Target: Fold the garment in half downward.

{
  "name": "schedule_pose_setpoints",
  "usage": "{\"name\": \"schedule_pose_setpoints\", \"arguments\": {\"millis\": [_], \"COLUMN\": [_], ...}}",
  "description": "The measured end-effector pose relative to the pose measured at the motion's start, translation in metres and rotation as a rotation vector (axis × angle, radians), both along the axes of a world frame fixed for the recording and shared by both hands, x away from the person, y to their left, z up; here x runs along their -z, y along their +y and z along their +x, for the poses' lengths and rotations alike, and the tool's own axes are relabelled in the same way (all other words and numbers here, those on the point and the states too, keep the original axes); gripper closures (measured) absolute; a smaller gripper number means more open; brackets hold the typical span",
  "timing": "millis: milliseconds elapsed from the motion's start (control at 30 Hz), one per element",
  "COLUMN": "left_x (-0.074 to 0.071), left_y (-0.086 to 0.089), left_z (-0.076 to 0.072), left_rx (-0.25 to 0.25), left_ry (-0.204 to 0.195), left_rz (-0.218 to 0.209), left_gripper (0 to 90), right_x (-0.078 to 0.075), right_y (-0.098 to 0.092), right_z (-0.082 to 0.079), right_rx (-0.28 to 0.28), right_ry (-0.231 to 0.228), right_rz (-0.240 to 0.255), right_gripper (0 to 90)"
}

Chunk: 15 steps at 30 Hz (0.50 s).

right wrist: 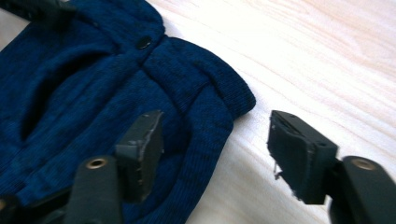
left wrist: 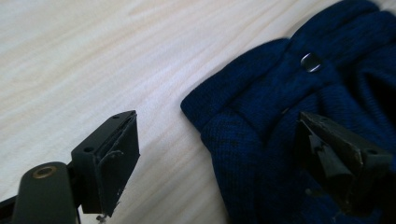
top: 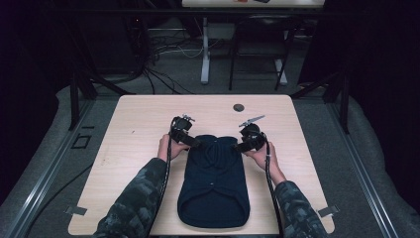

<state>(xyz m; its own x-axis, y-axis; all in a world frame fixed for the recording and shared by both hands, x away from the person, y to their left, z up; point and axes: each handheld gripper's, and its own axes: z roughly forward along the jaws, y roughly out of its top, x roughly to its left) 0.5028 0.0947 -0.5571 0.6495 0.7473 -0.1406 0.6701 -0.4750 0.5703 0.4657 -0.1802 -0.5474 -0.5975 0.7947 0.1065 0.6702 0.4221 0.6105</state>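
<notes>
A pale wood-grain worktop (top: 138, 124) with rounded corners carries a dark blue knit garment (top: 213, 183), lying flat near the front edge, at the middle. A small dark round disc (top: 238, 107) sits near the far edge.

1. The high view is dim: the table (top: 148, 114) is evenly lit from above, its surroundings nearly black.
2. Both gripper views are bright, the wood washed pale.
3. Near jaws look soft.

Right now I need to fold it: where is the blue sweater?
In the high view the sweater lies flat at the table's near middle, its far corners between the left gripper and right gripper.
</notes>
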Motion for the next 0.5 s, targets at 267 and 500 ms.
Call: {"name": "schedule_pose_setpoints", "arguments": {"millis": [267,500], "left_x": [0.008,0.007], "left_y": [-0.004,-0.011], "left_z": [0.007,0.003], "left_rx": [-0.029,0.008], "left_ry": [0.033,-0.003], "left_rz": [-0.028,0.017], "left_gripper": [19.7,34.6], "right_x": [0.007,0.013], "right_y": [0.006,0.011], "right_z": [0.014,0.015], "right_rx": [0.004,-0.021], "right_ry": [0.006,0.027], "right_rz": [0.006,-0.039], "right_gripper": [45.6,54.4]}}
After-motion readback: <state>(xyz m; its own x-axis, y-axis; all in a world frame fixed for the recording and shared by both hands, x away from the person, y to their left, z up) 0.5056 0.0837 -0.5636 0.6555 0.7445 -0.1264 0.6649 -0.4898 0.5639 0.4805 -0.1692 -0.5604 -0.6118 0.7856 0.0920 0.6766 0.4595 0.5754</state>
